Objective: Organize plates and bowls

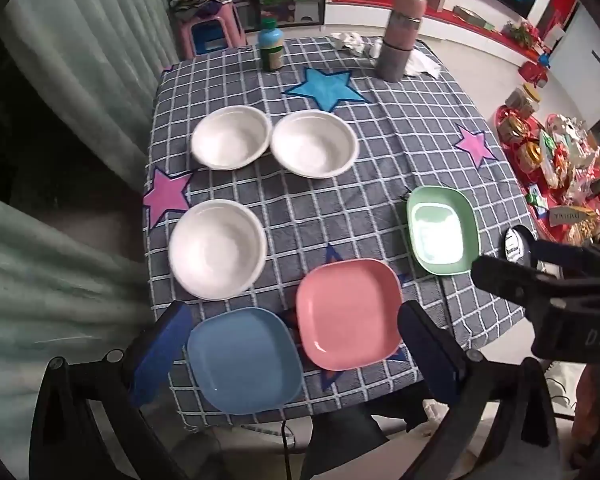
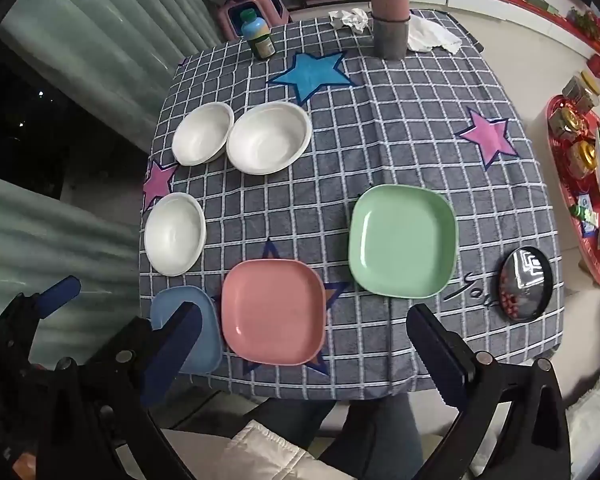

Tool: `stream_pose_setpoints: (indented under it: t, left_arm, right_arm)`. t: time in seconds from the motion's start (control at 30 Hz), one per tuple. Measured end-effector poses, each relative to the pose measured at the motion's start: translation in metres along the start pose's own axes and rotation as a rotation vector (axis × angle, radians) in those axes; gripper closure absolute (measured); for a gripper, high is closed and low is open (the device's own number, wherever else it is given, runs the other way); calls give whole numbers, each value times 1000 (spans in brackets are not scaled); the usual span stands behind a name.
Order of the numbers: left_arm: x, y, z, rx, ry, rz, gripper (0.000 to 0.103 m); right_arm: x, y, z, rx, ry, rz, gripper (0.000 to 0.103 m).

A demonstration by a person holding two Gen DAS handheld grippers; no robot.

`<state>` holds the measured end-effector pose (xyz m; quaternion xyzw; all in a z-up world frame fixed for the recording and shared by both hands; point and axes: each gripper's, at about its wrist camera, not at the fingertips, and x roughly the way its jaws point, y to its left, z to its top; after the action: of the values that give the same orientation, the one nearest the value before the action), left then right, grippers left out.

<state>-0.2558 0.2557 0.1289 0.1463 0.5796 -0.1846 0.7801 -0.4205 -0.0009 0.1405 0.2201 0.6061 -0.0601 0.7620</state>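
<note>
The left gripper [image 1: 288, 344] is hovering over the near edge of the table, its jaws standing wide apart and grasping nothing. The blue plate [image 1: 244, 360] is lying between its two blue-padded fingers [image 1: 160, 356], at the near left corner of the checked tablecloth [image 1: 400, 152]. The right gripper [image 2: 300, 344] is also hanging released and empty above the near edge, a little to the right of the left one.

Just to the right of the blue plate, the pink plate [image 2: 274, 316] is sitting flat, and the two are nearly touching. The green plate [image 2: 402, 240] is lying farther right and a bit farther away, apart from the pink one.

Three white bowls are standing upright on the left side. The near bowl [image 1: 218, 249] is sitting alone behind the blue plate. The far left bowl [image 1: 231, 137] and the far right bowl [image 1: 315, 143] are sitting side by side with rims almost touching.

At the far edge a small bottle [image 1: 271, 46] and a tall flask [image 1: 402, 36] are standing. A round black dish [image 2: 526, 284] is lying near the right edge.
</note>
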Motion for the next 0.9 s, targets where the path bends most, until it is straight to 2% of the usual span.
stream_pose_setpoints:
  t: [0.17, 0.2, 0.33, 0.43, 0.57, 0.9]
  left_arm:
    - [2, 8, -2, 9, -2, -9, 0]
    - [2, 7, -3, 14, -2, -9, 0]
    - [0, 13, -3, 6, -14, -1, 0]
    - [1, 17, -7, 1, -4, -4, 0]
    - [4, 19, -10, 3, 4, -9, 0]
    - [5, 18, -11, 13, 6, -9, 0]
  right_arm:
    - [-2, 11, 2, 10, 8, -1, 0]
    - [6, 11, 0, -10, -5, -50, 0]
    - [8, 16, 1, -17, 5, -67, 0]
    - [6, 18, 1, -6, -13, -37, 0]
    - [11, 20, -4, -25, 15, -82, 0]
    - [11, 22, -7, -5, 0, -89, 0]
